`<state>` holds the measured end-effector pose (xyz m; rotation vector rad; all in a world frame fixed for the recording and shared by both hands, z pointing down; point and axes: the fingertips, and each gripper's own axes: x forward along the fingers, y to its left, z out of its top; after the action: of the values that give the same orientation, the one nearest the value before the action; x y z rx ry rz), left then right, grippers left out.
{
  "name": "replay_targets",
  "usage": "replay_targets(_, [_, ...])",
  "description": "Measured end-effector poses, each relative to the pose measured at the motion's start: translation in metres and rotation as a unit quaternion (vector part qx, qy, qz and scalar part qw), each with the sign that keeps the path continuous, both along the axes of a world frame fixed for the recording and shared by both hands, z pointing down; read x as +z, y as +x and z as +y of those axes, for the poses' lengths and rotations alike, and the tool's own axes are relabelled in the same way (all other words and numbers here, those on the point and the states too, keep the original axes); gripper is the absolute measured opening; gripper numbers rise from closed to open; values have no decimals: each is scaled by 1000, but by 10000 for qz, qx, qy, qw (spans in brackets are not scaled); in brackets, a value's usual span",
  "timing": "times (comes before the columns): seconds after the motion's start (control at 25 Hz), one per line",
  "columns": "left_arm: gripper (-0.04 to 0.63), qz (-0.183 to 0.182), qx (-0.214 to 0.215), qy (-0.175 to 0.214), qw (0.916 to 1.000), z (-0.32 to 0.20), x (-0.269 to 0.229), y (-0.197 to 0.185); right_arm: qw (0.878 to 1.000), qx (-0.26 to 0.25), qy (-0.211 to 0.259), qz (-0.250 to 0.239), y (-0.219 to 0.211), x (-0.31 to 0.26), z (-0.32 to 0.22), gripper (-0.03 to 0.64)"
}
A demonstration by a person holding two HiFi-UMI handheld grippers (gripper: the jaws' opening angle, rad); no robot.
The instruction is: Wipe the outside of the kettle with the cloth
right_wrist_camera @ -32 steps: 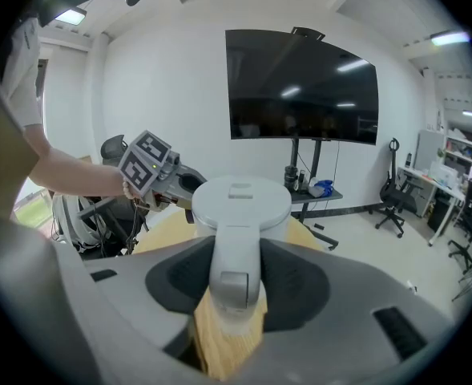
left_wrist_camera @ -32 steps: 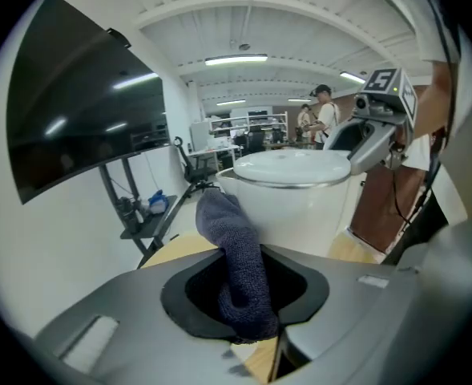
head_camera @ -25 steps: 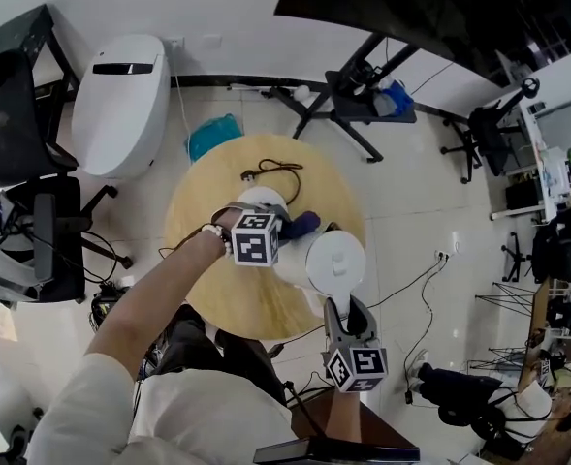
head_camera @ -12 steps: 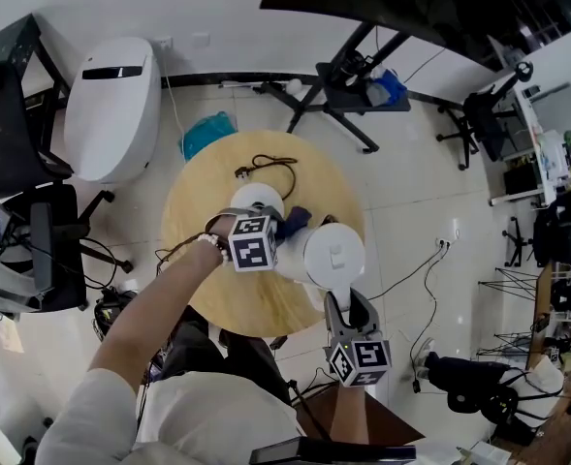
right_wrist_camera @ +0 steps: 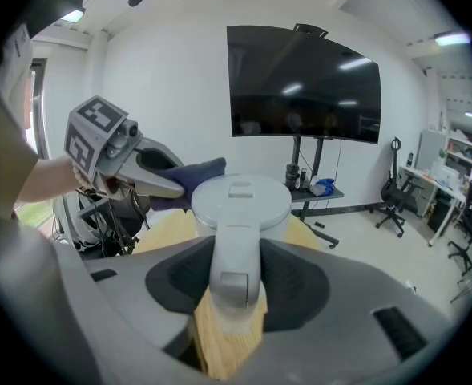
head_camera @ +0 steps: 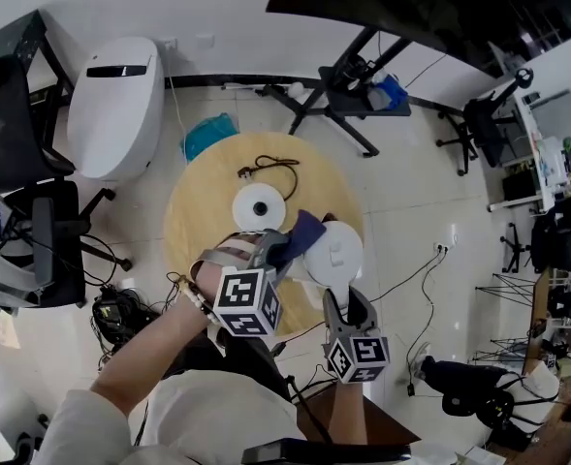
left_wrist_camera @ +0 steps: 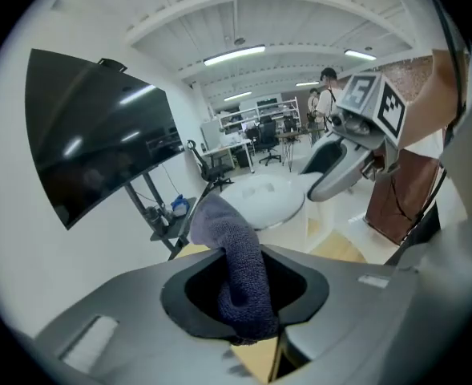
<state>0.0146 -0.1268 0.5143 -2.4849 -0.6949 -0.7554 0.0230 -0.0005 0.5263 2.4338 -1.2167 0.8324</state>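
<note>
Now the left gripper [head_camera: 276, 251] pinches the cloth [head_camera: 301, 232], whose free end lies at the lid rim of the kettle [head_camera: 333, 254]. The right gripper [head_camera: 341, 304] is clamped on the handle [right_wrist_camera: 234, 265]. The kettle is by the right edge of the table [head_camera: 206, 211], with the base [head_camera: 259, 206] mid-table.

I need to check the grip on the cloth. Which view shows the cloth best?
The left gripper view: the cloth fills the centre, pinched between the left claw's jaws. The head view shows only a dark blue corner beside the kettle lid; the right gripper view shows a small fold at that lid's far edge.
</note>
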Motion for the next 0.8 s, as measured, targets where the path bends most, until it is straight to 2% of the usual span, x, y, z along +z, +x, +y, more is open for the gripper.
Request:
replay_targets(0.2, [98, -458, -266, -249, 9983, 10, 72, -7, 10000, 15, -12, 27, -1, 1, 0, 183])
replay_targets(0.48, [98, -1256, -666, -448, 9888, 14, 165, -12, 9999, 135, 26, -7, 0, -2, -2, 183])
replay_targets(0.68, [98, -1555, -977, -542, 9815, 15, 196, -12, 9999, 171, 11, -17, 0, -2, -2, 183])
replay_targets(0.8, [97, -1631, -1267, -828, 9749, 17, 192, -10, 9998, 173, -1, -18, 1, -2, -2, 183])
